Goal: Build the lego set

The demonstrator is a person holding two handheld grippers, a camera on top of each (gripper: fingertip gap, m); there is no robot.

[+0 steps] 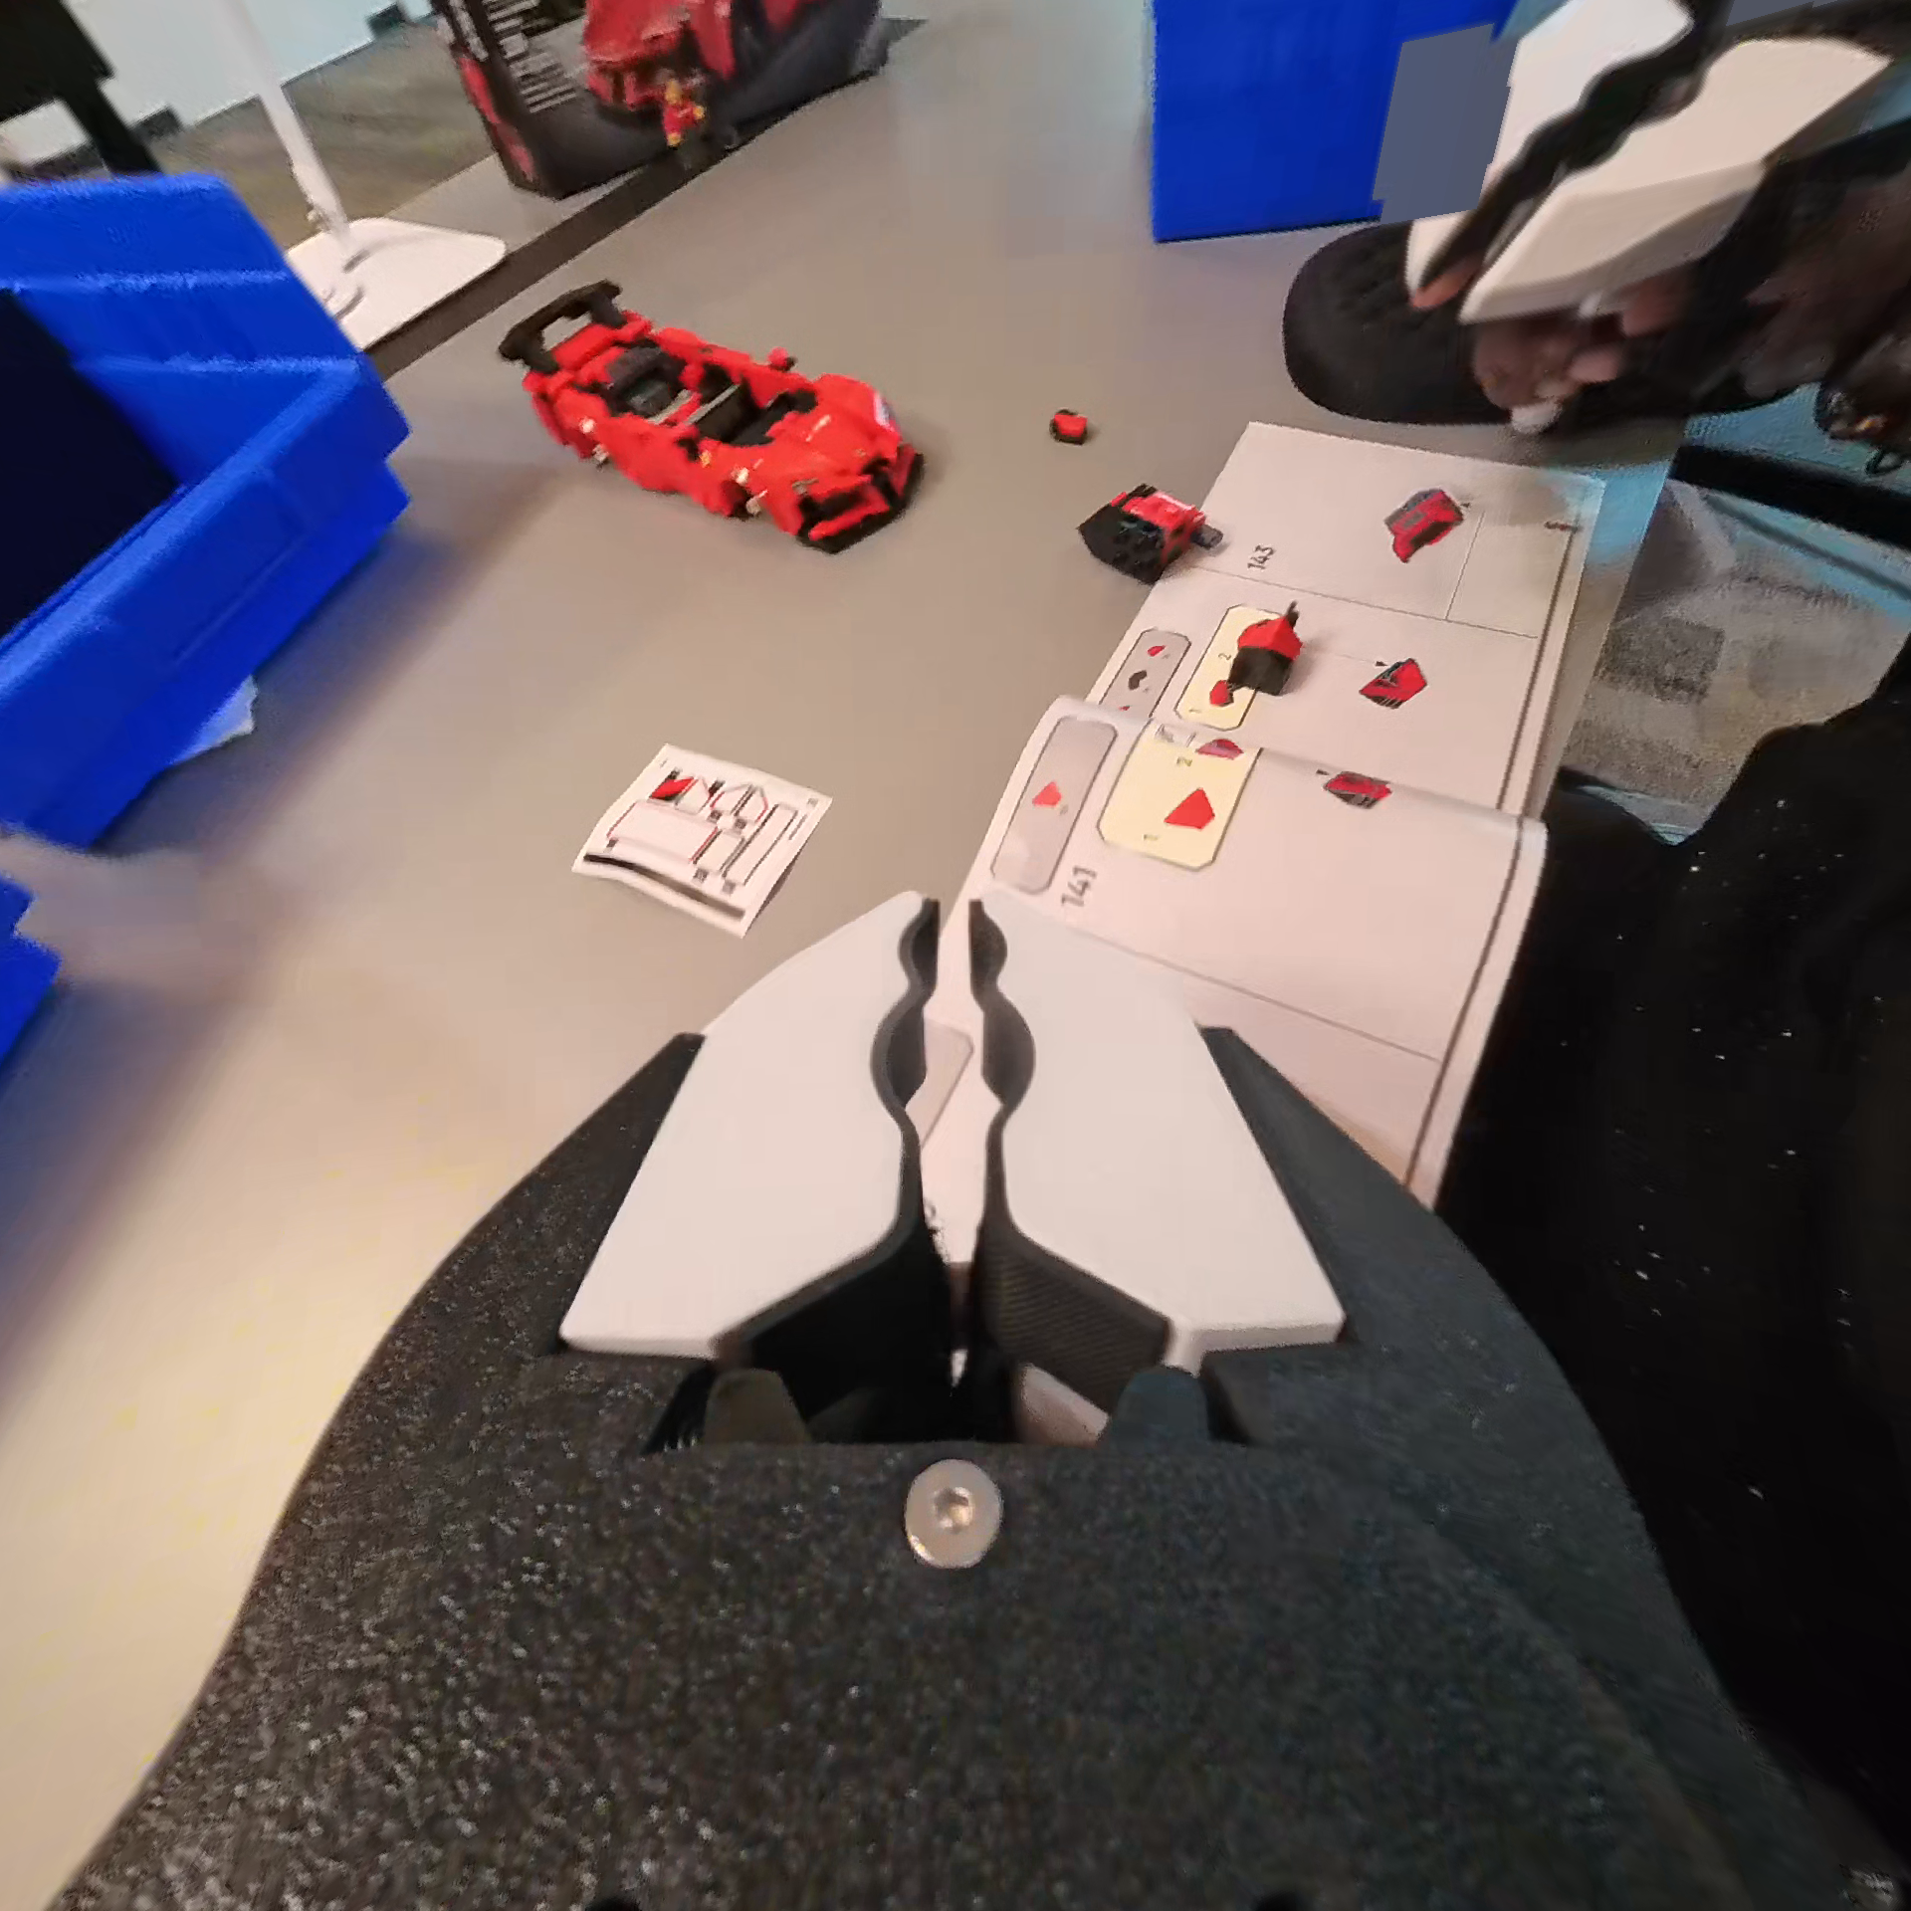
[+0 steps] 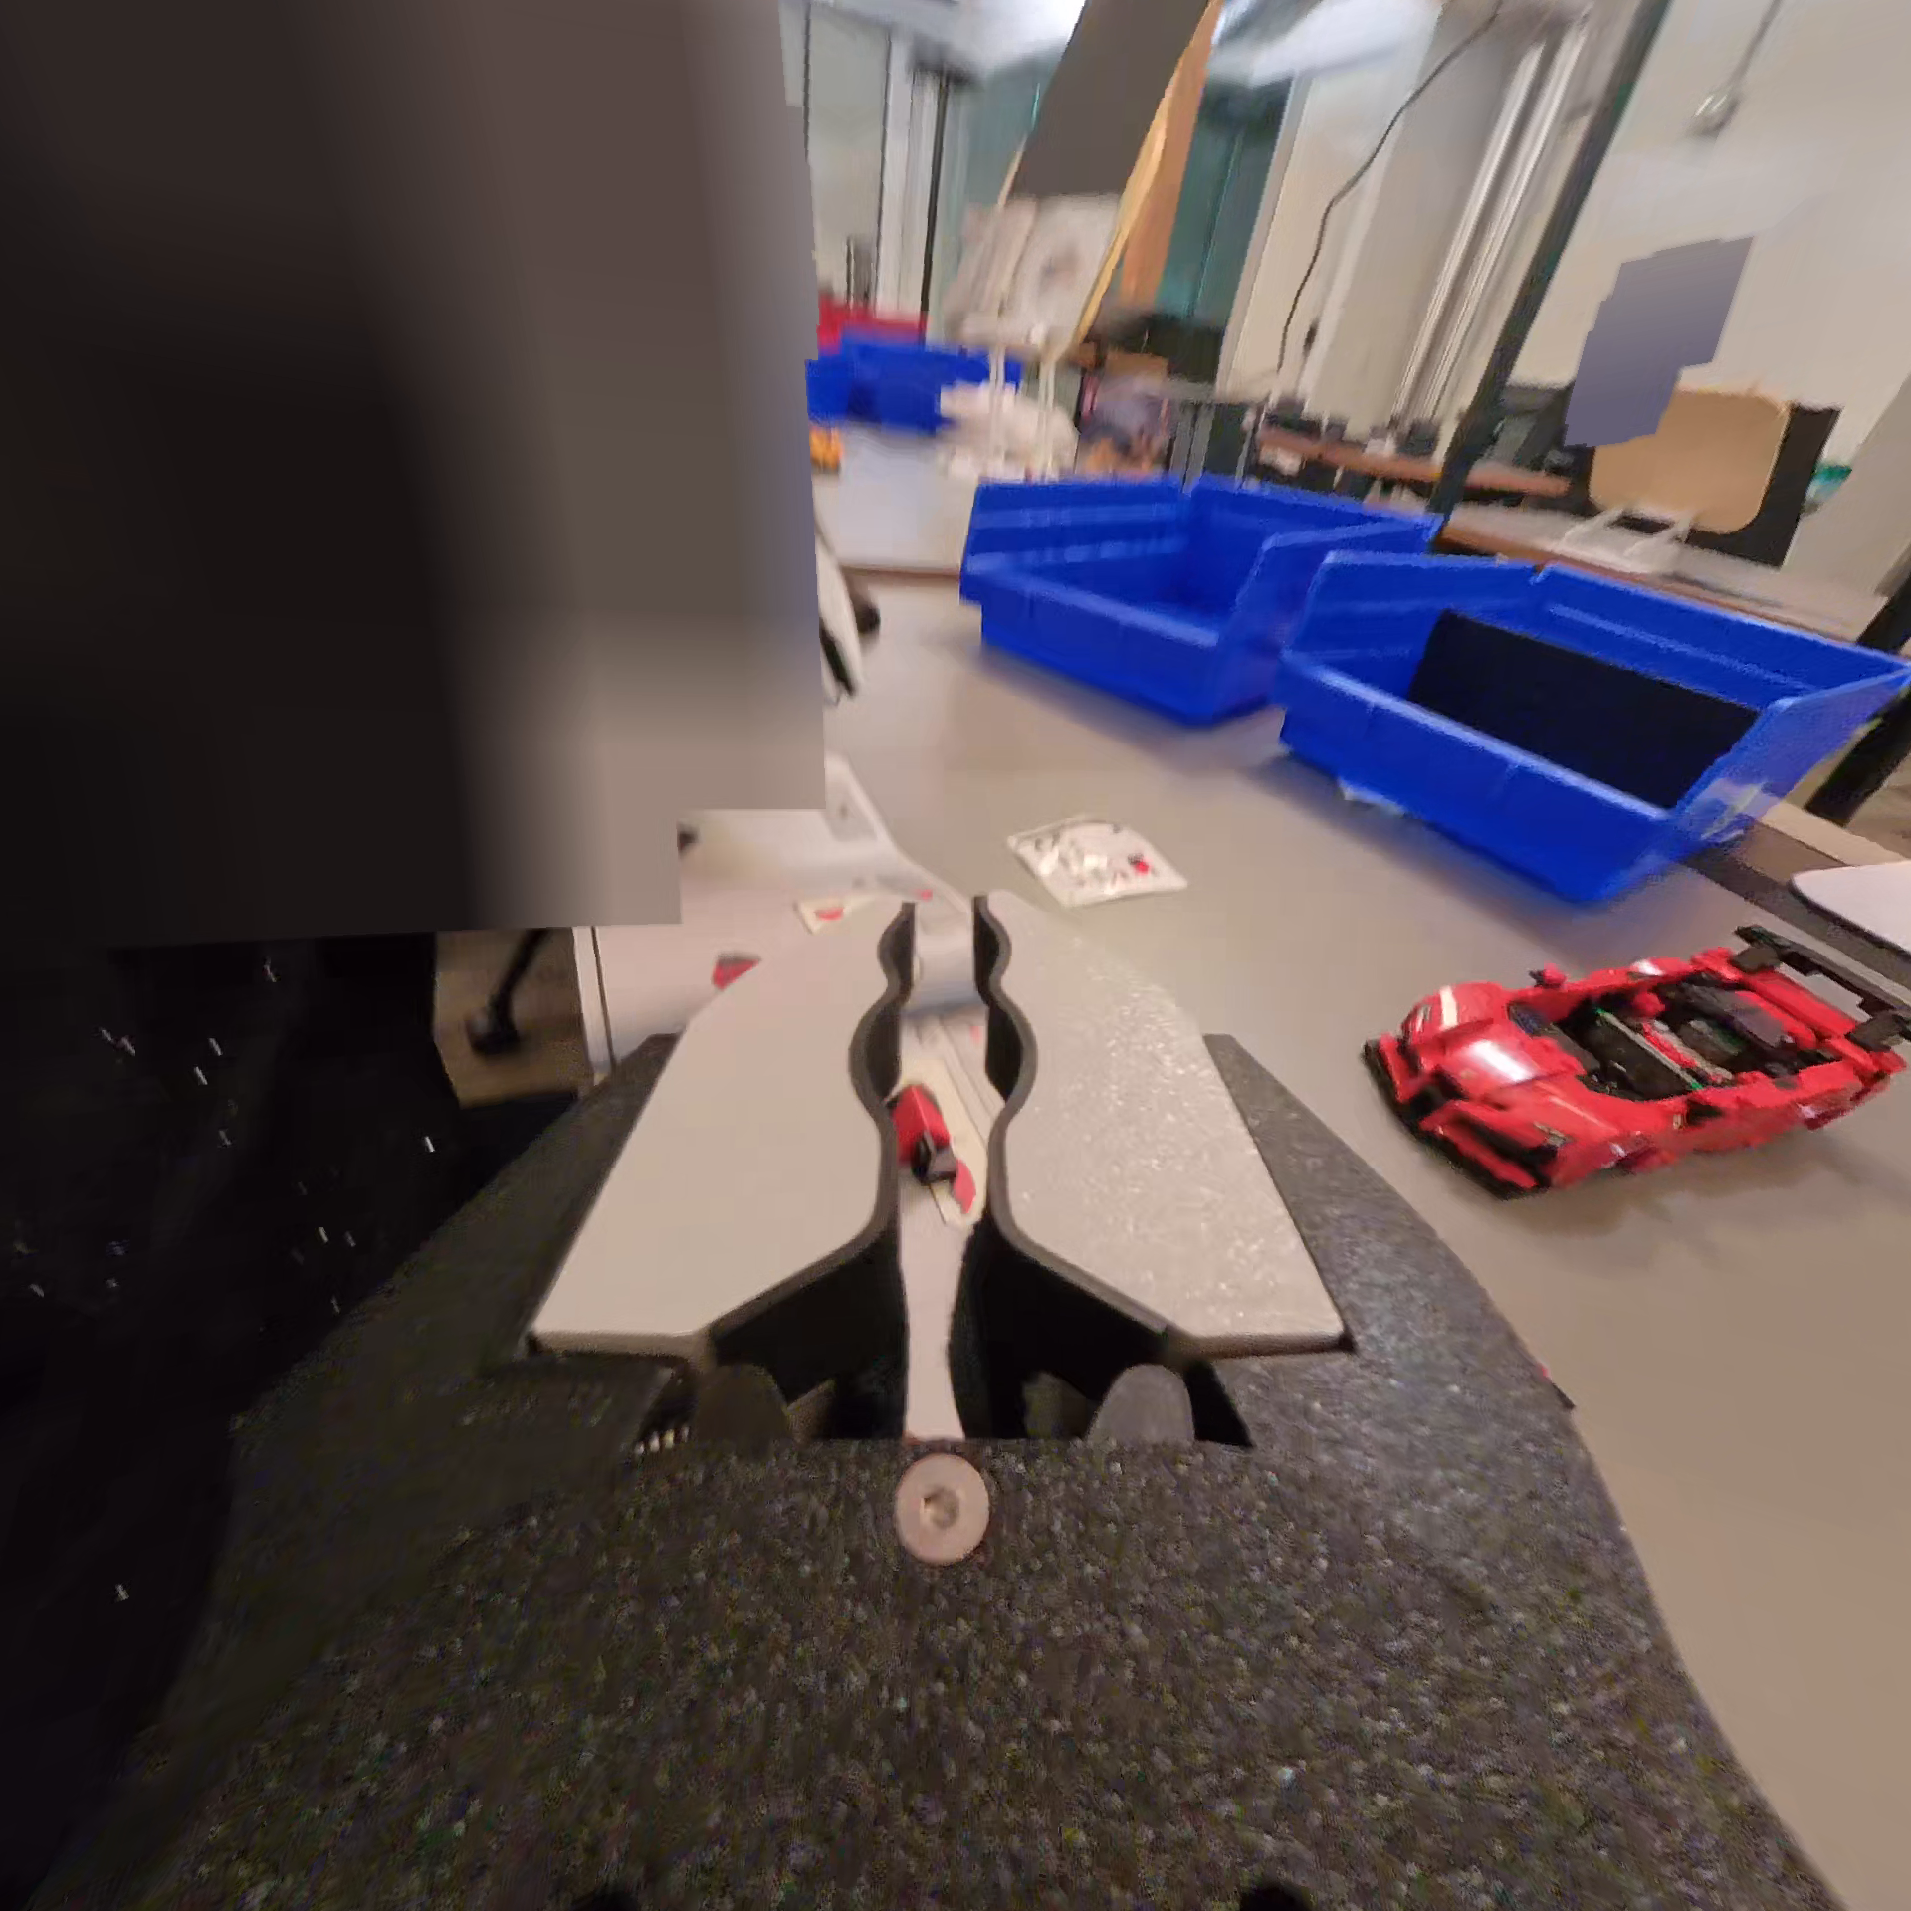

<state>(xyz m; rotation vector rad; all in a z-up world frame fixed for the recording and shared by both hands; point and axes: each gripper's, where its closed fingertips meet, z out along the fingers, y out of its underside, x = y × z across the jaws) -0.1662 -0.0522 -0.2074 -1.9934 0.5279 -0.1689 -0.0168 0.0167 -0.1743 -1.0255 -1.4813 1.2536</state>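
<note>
My left gripper (image 1: 953,915) hangs above the near corner of the open instruction booklet (image 1: 1344,827), its grey fingers (image 1: 786,1117) drawn almost together with only a thin slit between the tips and nothing caught in them. My right gripper (image 2: 943,915) is up in the air over the booklet's far end, jaws a narrow gap apart and empty; through that gap I see a small red and black sub-assembly (image 2: 923,1132) lying on the page below. A second red and black chunk (image 1: 1146,533) sits at the booklet's edge, and one tiny red piece (image 1: 1067,425) lies alone on the grey table (image 1: 414,1034). The red lego car (image 1: 714,419) rests further out, well apart from both grippers. A sticker sheet (image 1: 703,838) lies flat between booklet and blue bins (image 1: 186,496).
</note>
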